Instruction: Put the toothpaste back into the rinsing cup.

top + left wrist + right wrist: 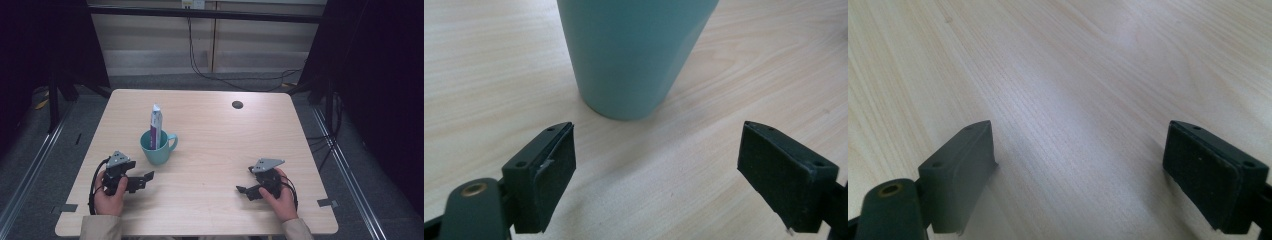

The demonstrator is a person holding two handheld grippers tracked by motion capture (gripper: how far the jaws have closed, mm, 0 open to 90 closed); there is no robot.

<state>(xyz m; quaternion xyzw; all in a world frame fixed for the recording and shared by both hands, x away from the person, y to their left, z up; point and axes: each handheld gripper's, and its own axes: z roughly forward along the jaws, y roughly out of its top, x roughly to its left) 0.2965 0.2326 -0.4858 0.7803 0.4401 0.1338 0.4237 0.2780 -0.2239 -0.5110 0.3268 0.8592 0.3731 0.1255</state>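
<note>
The mug (158, 146) stands left of centre on the table (215, 140), a tube (156, 128) upright inside it, its handle turned to my right. My left gripper (145, 178) sits low just in front of it; in the left gripper view the mug (636, 55) rises close ahead of the jaws, a strip of bare wood between them and its base, nothing touching. I judge this as the approach, before any grasp: the next move calls for easing the left gripper (656, 170) forward until the pads bracket the mug's wall, then closing without knocking the tube. Its jaws are spread wide, released, holding nothing. My right gripper (245, 190) rests well apart on the right side, jaws equally wide and empty over plain wood.
</note>
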